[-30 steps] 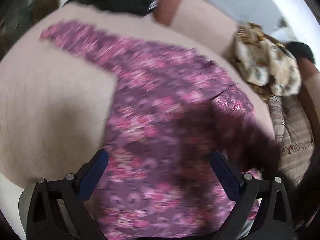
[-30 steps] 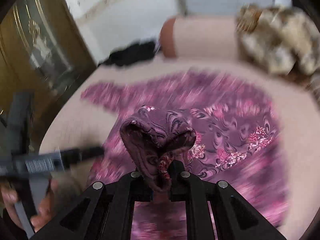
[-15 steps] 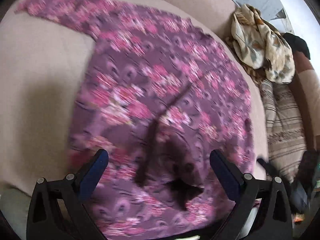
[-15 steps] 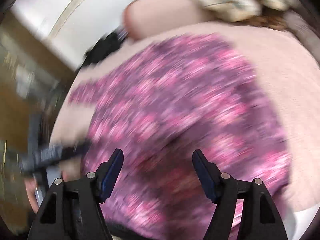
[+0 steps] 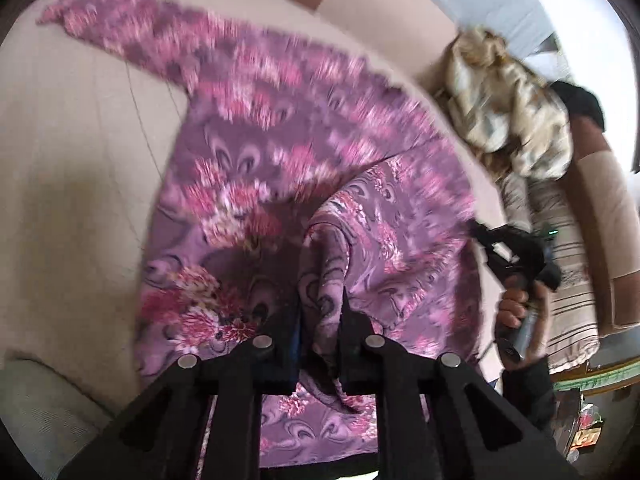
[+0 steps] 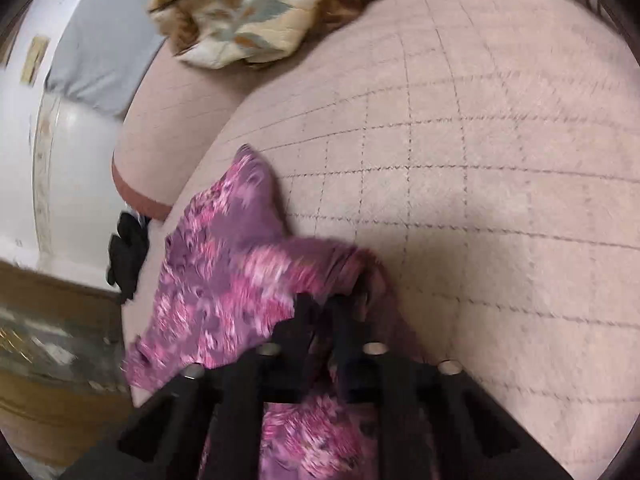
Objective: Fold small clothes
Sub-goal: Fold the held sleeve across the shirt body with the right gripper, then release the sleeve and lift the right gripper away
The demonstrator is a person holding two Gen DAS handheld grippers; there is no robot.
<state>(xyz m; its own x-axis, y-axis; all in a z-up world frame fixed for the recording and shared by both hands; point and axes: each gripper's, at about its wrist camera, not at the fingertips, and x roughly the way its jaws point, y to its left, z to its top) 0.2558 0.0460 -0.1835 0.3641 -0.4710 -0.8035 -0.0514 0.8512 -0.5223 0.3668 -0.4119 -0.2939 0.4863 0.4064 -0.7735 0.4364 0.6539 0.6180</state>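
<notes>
Both tongs (image 5: 320, 312) (image 6: 322, 312) pinch the purple garment (image 5: 256, 168); beige clothes (image 5: 508, 108) lie beside.

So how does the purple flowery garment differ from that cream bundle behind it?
The purple floral garment lies mostly spread out on the pink cushion, while the cream patterned cloth sits crumpled in a heap. The garment is pinched by both the left tool and the right tool; the cream cloth is untouched. Both are printed fabrics.

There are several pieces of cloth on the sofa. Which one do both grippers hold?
The purple flowered garment: both the left gripper and the right gripper pinch it. The cream patterned cloth lies crumpled and untouched against the sofa back.
</notes>
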